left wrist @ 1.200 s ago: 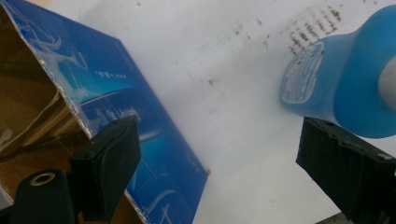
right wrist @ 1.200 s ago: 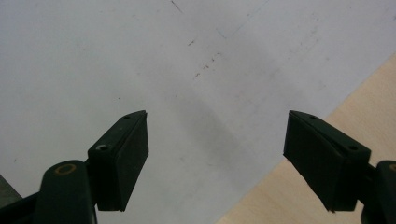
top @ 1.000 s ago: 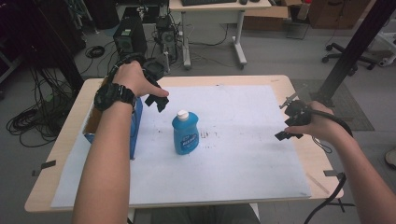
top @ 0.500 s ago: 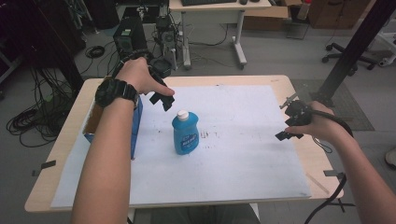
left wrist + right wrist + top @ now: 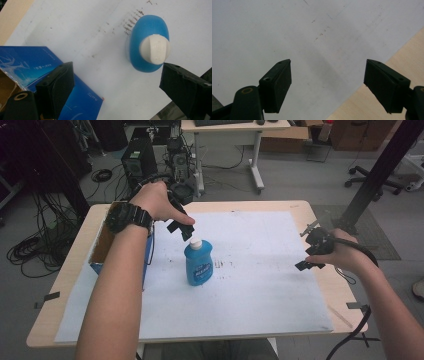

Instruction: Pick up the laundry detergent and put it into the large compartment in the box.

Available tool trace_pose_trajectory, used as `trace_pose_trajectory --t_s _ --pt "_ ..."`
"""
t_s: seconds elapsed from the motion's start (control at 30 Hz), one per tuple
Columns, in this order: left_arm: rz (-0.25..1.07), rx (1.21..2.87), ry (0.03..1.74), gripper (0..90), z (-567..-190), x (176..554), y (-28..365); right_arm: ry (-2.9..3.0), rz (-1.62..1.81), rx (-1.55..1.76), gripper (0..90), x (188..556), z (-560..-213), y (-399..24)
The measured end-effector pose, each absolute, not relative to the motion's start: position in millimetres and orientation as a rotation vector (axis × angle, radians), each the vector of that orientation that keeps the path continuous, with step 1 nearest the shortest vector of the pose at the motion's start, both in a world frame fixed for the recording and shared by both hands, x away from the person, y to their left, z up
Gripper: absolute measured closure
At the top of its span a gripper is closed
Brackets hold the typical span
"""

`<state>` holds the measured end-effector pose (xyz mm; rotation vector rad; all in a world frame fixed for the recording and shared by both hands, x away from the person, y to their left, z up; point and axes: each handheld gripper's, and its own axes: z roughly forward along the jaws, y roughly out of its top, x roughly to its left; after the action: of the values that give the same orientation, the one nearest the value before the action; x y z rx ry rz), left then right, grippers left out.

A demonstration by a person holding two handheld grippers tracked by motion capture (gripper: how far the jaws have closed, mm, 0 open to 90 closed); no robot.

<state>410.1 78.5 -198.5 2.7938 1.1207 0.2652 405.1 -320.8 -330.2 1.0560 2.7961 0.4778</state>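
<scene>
Your left gripper (image 5: 184,227) hangs wide open above the blue bottle (image 5: 198,263). Centre the white cap (image 5: 155,48) between the jaws, then drop straight down. Right gripper (image 5: 314,251), open too, waits far right.

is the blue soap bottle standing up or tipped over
Upright: the blue plastic soap bottle stands on its base on the white paper sheet, white cap on top.

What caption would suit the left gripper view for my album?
Open left gripper poised above an upright blue bottle with a white cap, beside a blue box.
</scene>
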Motion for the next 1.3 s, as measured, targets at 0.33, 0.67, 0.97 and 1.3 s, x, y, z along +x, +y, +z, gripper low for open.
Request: trace_pose_trajectory --t_s 0.33,0.67,0.97,1.3 --pt "0.253 2.817 1.078 12.1 -199.8 408.5 65.7 2.798 0.479 1.058 22.5 405.3 -331.3 -321.0" --pt "0.241 2.833 1.068 12.2 -204.1 408.4 59.1 2.800 0.476 1.061 22.5 405.0 -332.5 -320.2" --pt "0.232 2.842 1.058 12.7 -210.1 407.1 51.7 2.802 0.474 1.062 22.5 404.9 -333.7 -321.1" --pt "0.242 2.860 1.055 11.9 -218.3 408.4 46.3 2.802 0.470 1.068 22.4 404.6 -335.8 -323.9"
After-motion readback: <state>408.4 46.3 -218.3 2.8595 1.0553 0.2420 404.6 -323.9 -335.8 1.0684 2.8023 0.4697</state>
